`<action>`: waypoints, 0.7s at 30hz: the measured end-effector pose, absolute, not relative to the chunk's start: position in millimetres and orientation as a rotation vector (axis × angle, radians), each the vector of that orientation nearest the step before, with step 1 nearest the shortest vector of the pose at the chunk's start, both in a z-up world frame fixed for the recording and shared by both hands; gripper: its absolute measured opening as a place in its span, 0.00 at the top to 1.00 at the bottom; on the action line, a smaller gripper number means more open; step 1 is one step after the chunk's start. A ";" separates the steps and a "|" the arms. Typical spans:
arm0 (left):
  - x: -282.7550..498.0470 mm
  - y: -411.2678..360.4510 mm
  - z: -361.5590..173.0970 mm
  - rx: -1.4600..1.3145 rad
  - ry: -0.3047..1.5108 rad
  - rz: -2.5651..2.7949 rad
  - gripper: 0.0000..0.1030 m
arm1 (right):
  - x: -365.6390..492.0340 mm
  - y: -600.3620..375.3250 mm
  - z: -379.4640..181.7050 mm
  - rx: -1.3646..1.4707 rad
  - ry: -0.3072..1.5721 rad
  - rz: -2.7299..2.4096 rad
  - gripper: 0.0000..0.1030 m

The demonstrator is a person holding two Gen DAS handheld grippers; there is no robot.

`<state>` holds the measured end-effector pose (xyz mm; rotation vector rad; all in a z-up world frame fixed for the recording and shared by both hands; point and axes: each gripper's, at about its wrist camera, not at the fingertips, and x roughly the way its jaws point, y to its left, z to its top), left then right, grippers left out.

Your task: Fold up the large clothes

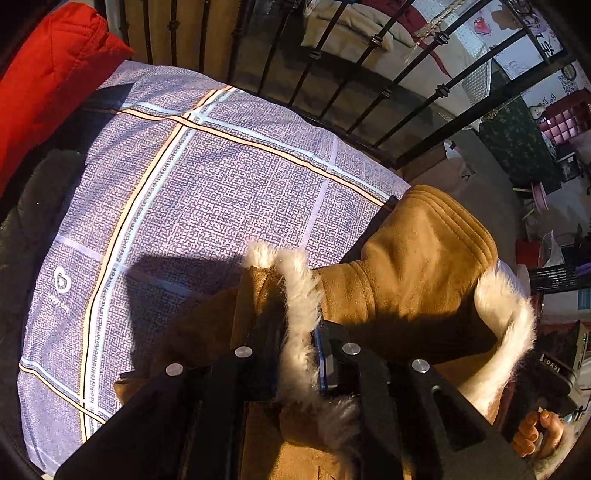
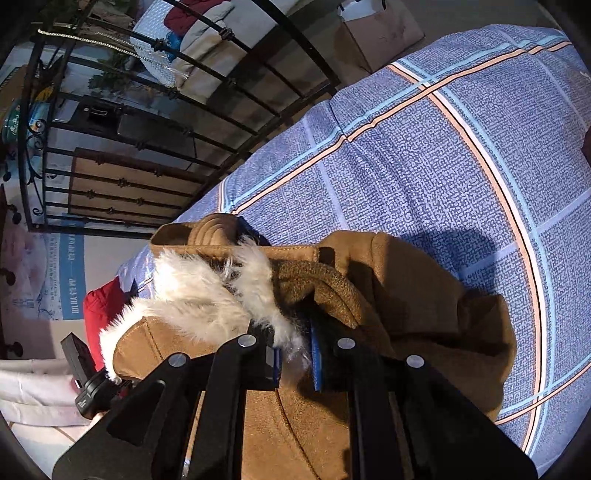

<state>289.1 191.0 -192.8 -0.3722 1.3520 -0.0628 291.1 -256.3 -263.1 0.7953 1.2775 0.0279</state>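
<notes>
A brown suede coat with white fur trim lies bunched on a blue checked bedspread. My left gripper is shut on the coat's furry edge, and fur bulges out between its fingers. In the right wrist view the same coat spreads over the bedspread. My right gripper is shut on another stretch of the fur-trimmed edge. At the lower right of the left wrist view, a person's hand holds a black handle.
A red padded jacket and a dark garment lie at the bed's left side. A black metal bed rail runs along the far edge, with a cardboard box and cluttered floor beyond it.
</notes>
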 end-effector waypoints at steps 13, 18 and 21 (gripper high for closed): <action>261.8 244.4 -92.7 -0.529 1.089 -0.005 0.32 | 292.0 -275.5 -282.2 0.942 1.286 0.025 0.88; 206.0 166.6 -73.6 -0.187 1.071 -0.102 0.14 | 287.4 -279.1 -277.5 1.025 1.293 -0.002 0.87; 162.7 115.8 -90.5 -0.045 1.086 -0.157 0.14 | 280.5 -281.7 -263.2 1.068 1.292 0.003 0.82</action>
